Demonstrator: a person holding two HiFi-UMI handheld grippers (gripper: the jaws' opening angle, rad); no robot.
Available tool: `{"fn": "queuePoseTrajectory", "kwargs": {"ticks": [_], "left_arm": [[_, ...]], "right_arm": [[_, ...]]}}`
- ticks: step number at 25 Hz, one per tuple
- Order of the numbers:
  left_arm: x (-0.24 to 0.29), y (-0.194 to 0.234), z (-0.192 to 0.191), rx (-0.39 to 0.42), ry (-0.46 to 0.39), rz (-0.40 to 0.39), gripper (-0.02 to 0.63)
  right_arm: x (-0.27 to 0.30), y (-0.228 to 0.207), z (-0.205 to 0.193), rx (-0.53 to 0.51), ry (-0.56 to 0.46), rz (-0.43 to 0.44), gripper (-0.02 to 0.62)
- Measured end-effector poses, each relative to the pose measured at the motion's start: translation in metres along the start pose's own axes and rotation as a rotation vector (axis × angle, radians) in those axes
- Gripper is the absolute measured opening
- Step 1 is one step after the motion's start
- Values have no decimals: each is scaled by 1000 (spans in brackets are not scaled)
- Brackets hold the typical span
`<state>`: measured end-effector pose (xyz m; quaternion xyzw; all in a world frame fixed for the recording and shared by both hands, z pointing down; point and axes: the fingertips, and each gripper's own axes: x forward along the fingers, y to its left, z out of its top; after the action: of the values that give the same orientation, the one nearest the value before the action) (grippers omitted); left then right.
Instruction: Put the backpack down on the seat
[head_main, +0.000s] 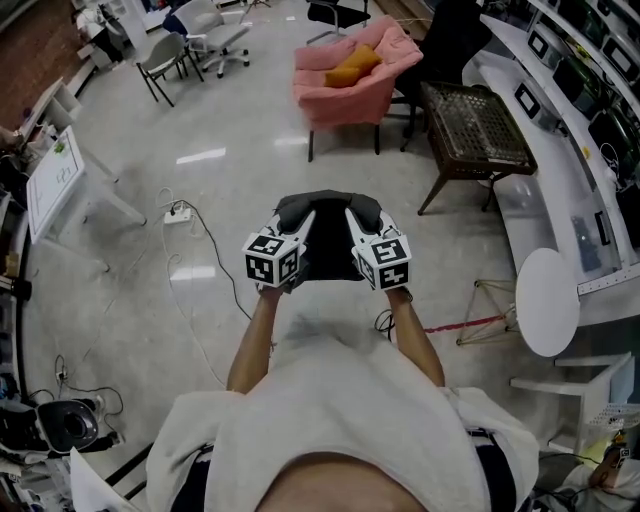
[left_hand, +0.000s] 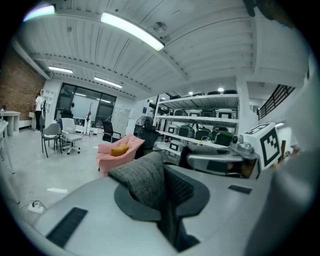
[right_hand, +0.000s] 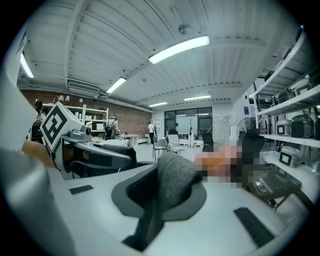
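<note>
Head view: left tongs (head_main: 301, 221) and right tongs (head_main: 356, 220) each pinch tightly on the backpack (head_main: 329, 243), held in the air well short of the pink armchair (head_main: 345, 92), likely the seat; approach and set-down remain.

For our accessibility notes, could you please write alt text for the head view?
Seen from above, a person holds a dark backpack out in front, its top gripped by the left gripper and the right gripper. Farther ahead, across the pale floor, stands a pink armchair with an orange cushion on its seat.
</note>
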<state>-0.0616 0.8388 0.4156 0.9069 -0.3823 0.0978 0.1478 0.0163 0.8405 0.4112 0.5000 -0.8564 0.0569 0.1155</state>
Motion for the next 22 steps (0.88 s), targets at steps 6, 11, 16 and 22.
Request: {"fn": "queuePoseTrajectory", "kwargs": {"ticks": [6,11,16,22], "left_arm": [[26,9,1,-2,17,-12,32],[53,36,5,-11,28,-19,32],[91,72,10,-27,31,-30,32],[138,131,36,-41,30,-51,32]], "right_arm": [[21,-24,-2,9,12,-5,26],[53,-41,-3,12,26,-11,26],[98,-65,-6,14,49,-16,26],[167,-95,11,16,61,-32,26]]}}
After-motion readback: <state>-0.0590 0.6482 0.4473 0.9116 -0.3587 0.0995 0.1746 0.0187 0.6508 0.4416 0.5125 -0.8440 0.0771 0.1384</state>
